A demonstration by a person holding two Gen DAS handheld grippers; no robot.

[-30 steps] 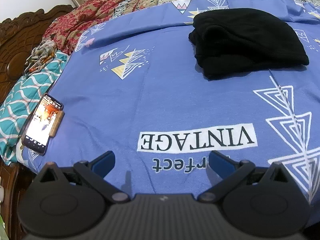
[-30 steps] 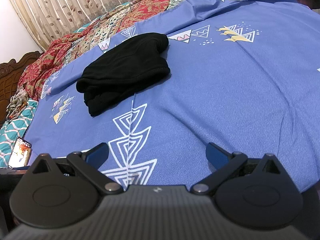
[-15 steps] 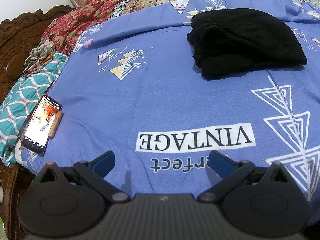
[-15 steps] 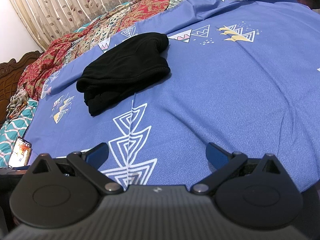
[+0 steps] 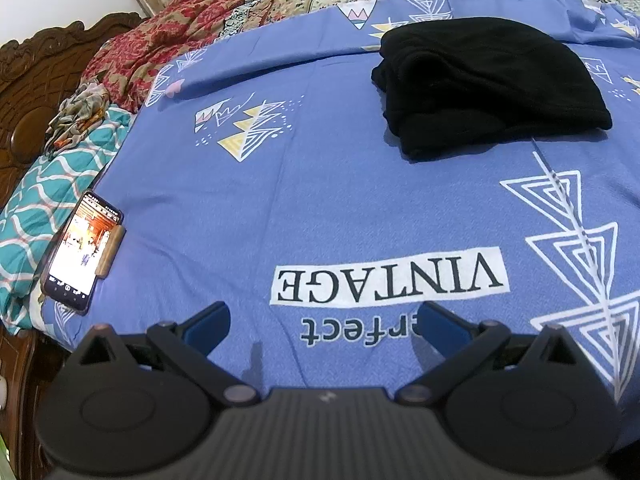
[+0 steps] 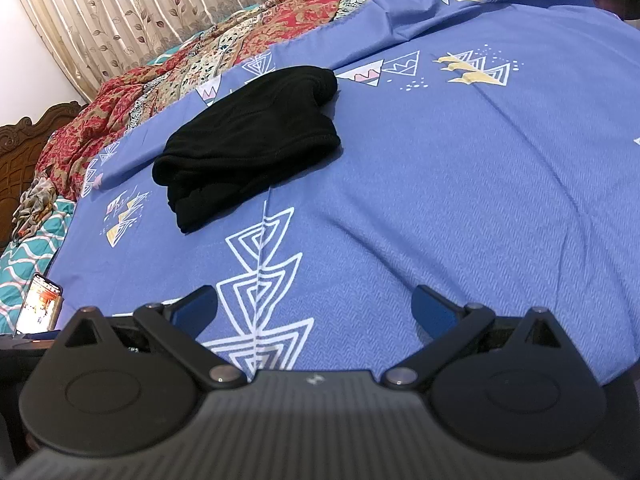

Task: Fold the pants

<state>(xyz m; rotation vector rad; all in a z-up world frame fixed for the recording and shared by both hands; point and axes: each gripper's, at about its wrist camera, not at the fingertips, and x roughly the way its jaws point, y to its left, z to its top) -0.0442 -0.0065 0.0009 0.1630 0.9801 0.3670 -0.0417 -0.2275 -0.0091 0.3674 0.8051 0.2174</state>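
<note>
Folded black fabric pants (image 6: 248, 140) on blue patterned bedsheet (image 6: 460, 184), black two-finger right gripper (image 6: 314, 310) spread wide, well short of them, holding nothing

Bedsheet (image 5: 320, 184) print, upside down: "VINTAGE"; below, "...rfect".

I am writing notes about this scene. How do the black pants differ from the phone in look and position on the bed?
The black pants are a soft, dark, folded bundle; the phone is thin, flat and rigid, with a lit screen. The pants lie far from the left gripper and right gripper, mid-sheet; the phone lies at the sheet's left edge. Both rest on the blue bedsheet, touched by neither open gripper.
</note>
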